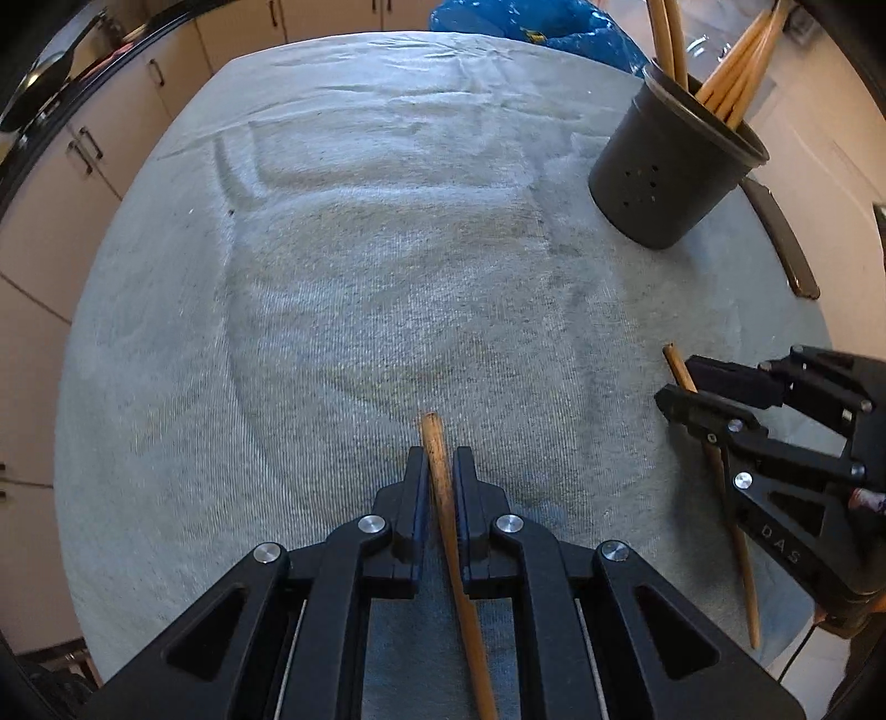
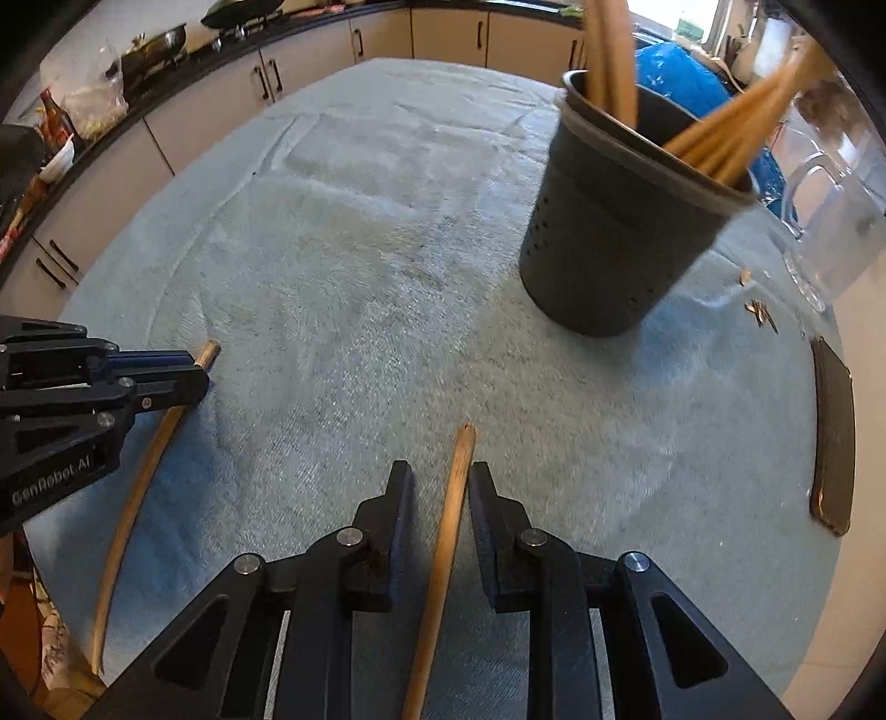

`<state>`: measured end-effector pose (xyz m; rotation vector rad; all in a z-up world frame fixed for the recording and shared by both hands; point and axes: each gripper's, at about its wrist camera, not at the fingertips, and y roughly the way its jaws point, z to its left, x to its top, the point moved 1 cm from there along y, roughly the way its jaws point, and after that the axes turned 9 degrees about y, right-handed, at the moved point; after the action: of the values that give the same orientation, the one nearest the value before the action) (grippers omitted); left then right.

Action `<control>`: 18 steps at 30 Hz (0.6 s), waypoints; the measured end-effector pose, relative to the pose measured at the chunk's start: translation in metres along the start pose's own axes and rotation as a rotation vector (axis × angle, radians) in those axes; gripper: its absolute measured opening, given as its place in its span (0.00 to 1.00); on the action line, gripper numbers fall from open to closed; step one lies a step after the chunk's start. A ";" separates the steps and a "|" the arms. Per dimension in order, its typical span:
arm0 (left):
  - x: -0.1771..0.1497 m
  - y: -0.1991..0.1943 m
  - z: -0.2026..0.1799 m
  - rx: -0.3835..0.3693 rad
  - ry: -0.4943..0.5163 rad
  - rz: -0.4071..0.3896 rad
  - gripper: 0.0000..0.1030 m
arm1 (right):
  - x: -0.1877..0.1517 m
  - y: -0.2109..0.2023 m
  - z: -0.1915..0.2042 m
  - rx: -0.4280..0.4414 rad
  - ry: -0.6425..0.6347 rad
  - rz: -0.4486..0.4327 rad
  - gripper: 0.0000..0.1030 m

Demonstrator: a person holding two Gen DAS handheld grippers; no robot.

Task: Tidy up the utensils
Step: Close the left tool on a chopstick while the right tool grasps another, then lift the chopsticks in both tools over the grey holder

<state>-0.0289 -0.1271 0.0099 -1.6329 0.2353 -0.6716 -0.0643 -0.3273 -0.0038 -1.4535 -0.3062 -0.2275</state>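
Observation:
A dark perforated utensil holder [image 1: 673,166] [image 2: 620,238] with several wooden sticks stands at the table's far right. My left gripper [image 1: 441,471] is shut on a wooden stick [image 1: 443,487], low over the grey cloth; it also shows in the right wrist view [image 2: 188,376]. My right gripper [image 2: 440,487] straddles another wooden stick [image 2: 451,498] with its jaws a little apart and gaps on both sides. In the left wrist view the right gripper [image 1: 678,382] sits over that stick [image 1: 742,565].
A grey cloth [image 1: 387,249] covers the table. A dark flat object [image 2: 833,432] lies at the right edge. A clear glass jug [image 2: 830,210] and a blue bag [image 1: 531,22] stand behind the holder. Kitchen cabinets [image 2: 310,66] run behind.

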 end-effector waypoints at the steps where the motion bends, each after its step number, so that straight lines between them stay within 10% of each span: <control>1: 0.001 0.000 0.001 -0.002 -0.002 -0.001 0.08 | 0.002 0.001 0.000 0.004 0.006 0.010 0.22; 18: -0.024 -0.068 0.007 -0.041 -0.095 -0.276 0.06 | -0.027 -0.050 -0.019 0.166 0.158 -0.215 0.07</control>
<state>-0.0598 -0.0962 0.0678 -1.7490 -0.0473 -0.7983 -0.1051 -0.3528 0.0321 -1.2304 -0.3444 -0.4782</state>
